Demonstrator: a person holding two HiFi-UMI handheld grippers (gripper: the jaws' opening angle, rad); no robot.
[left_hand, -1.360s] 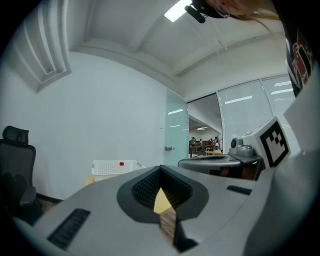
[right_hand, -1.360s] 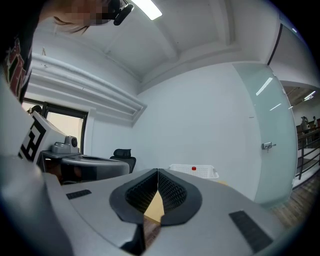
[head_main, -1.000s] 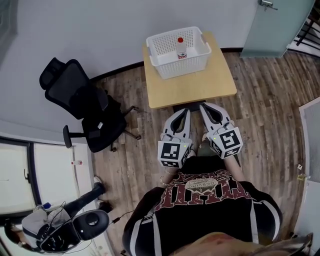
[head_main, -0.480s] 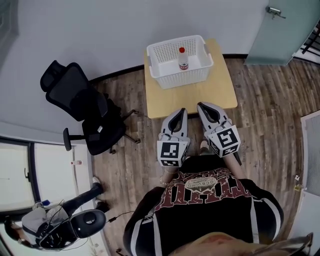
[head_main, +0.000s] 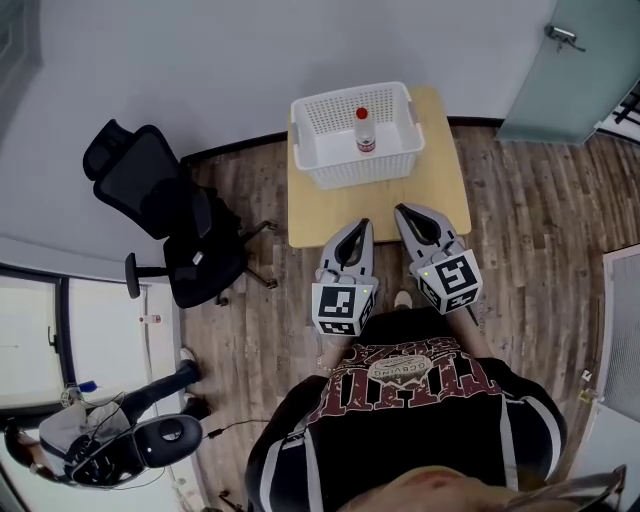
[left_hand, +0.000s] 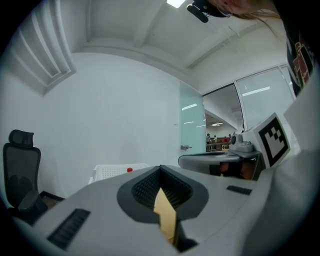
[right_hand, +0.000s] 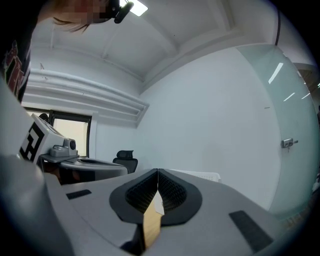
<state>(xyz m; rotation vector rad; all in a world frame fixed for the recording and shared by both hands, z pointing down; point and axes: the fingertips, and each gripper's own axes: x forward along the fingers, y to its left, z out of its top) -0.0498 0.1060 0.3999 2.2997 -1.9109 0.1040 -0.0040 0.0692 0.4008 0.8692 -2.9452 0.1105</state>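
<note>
In the head view a person holds both grippers side by side, their tips over the near edge of a small wooden table (head_main: 440, 200). My left gripper (head_main: 361, 226) is shut with nothing between its jaws, and so is my right gripper (head_main: 401, 212). On the far half of the table stands a white perforated basket (head_main: 325, 150) holding a small upright bottle with a red cap (head_main: 366, 130). The left gripper view shows the shut jaws (left_hand: 160, 168) pointing toward the basket (left_hand: 112, 171) and the red cap (left_hand: 129, 170). The right gripper view shows its shut jaws (right_hand: 158, 171) and the basket rim (right_hand: 202, 176).
A black office chair (head_main: 165, 225) stands on the wood floor left of the table. A frosted glass door (head_main: 585, 70) is at the back right, with a white wall behind the table. A second chair and bags (head_main: 120, 450) sit at the lower left.
The person has stepped toward the table: table and basket sit lower in the head view, and the gripper tips now reach over its near edge. Both grippers stay shut.
</note>
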